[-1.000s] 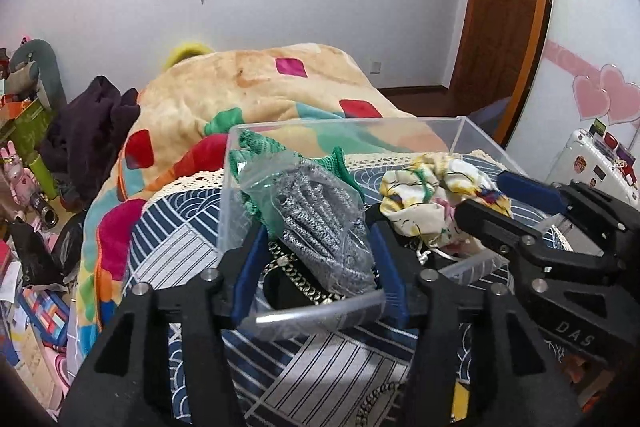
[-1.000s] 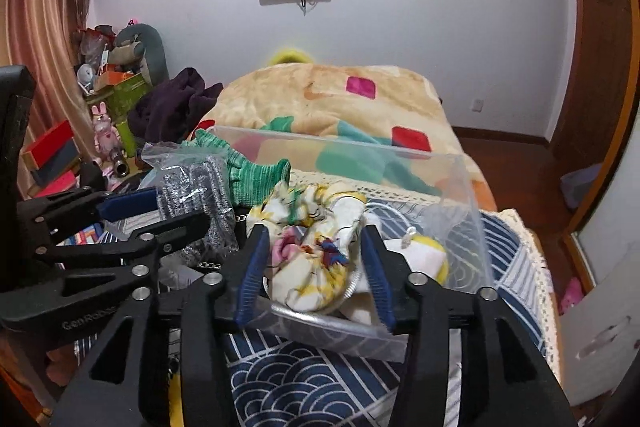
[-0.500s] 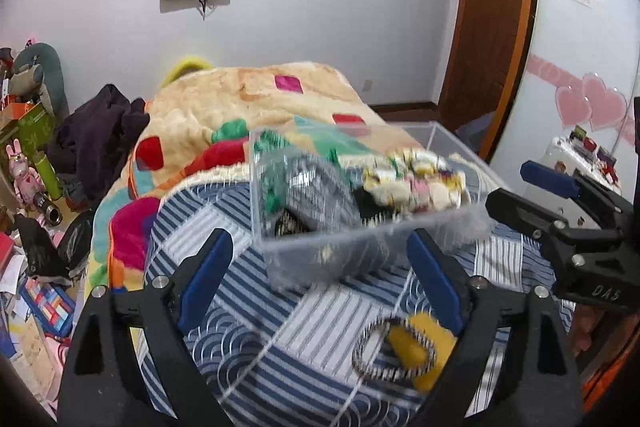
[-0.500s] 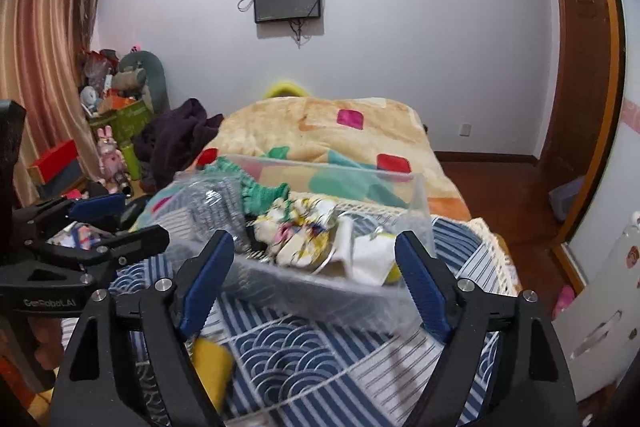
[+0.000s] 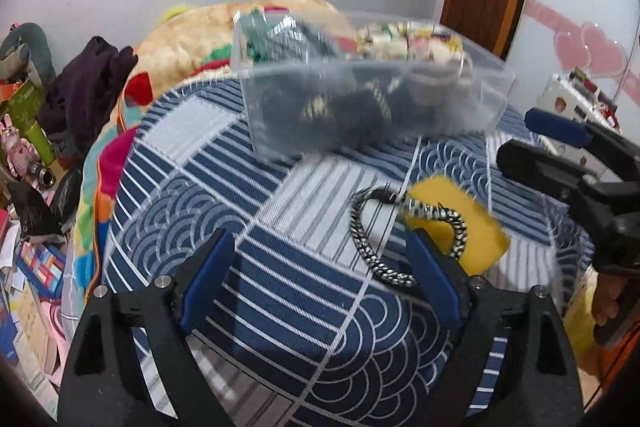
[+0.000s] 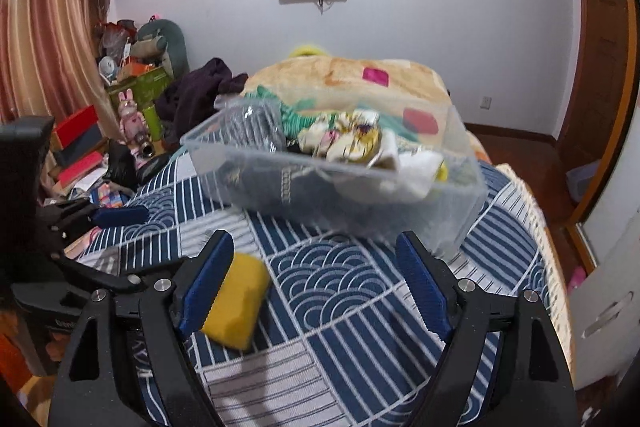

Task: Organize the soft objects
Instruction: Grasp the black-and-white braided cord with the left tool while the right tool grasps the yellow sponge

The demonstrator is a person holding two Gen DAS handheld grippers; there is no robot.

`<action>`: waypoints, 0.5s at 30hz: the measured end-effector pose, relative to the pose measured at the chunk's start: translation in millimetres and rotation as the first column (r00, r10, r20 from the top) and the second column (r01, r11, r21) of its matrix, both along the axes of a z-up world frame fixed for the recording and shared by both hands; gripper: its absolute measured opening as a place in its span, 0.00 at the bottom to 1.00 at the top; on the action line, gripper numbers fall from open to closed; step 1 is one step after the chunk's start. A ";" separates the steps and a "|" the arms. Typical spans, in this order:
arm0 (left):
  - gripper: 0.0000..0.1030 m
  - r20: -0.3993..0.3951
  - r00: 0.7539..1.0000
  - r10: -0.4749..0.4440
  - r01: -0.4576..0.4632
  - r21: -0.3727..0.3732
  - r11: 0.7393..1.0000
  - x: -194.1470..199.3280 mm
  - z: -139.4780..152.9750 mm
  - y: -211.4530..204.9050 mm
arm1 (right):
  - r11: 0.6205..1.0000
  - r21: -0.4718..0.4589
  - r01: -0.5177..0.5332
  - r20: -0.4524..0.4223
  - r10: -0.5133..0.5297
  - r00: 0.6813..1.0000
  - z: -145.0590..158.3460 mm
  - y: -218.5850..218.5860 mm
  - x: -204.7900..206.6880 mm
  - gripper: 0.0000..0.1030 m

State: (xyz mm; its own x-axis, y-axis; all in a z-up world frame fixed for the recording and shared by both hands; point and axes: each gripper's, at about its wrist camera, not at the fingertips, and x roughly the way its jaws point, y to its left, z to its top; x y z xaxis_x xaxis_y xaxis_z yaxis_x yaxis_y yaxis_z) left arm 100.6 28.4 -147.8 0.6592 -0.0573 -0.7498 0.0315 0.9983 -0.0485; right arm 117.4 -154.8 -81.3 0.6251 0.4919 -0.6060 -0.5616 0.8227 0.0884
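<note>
Clutter fills the clear plastic bin (image 5: 372,107), which sits on the blue patterned cloth (image 5: 280,267): a green knit piece (image 6: 296,119), a grey bagged bundle (image 6: 252,119), a floral fabric item (image 6: 348,139) and white cloth (image 6: 416,167). Near the bin, outside it, a yellow sponge (image 5: 472,227) lies touching a braided cord loop (image 5: 376,239). The left gripper (image 5: 320,283) and right gripper (image 6: 316,283) both hang spread wide, holding nothing, short of the bin.

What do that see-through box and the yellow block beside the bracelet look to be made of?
Box: likely clear hard plastic, since its contents show through smooth, glossy walls. Yellow block: probably soft foam sponge, matte with rounded corners; blur leaves its texture uncertain.
</note>
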 end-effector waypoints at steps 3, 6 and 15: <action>0.65 -0.008 1.000 0.003 -0.003 0.012 1.000 0.7 -7.4 -1.7 | 1.000 -0.005 -0.006 -0.017 0.006 1.000 -6.4 0.8 -5.1 0.79; 0.41 0.019 1.000 0.006 -0.007 0.031 0.999 -3.4 -6.6 -2.9 | 1.000 0.001 -0.018 -0.035 0.018 0.999 -9.3 1.9 -6.3 0.79; 0.11 0.046 0.998 0.038 -0.036 -0.032 0.999 -10.8 2.7 16.3 | 0.996 0.030 -0.088 -0.089 0.091 0.992 -17.8 13.3 -12.6 0.79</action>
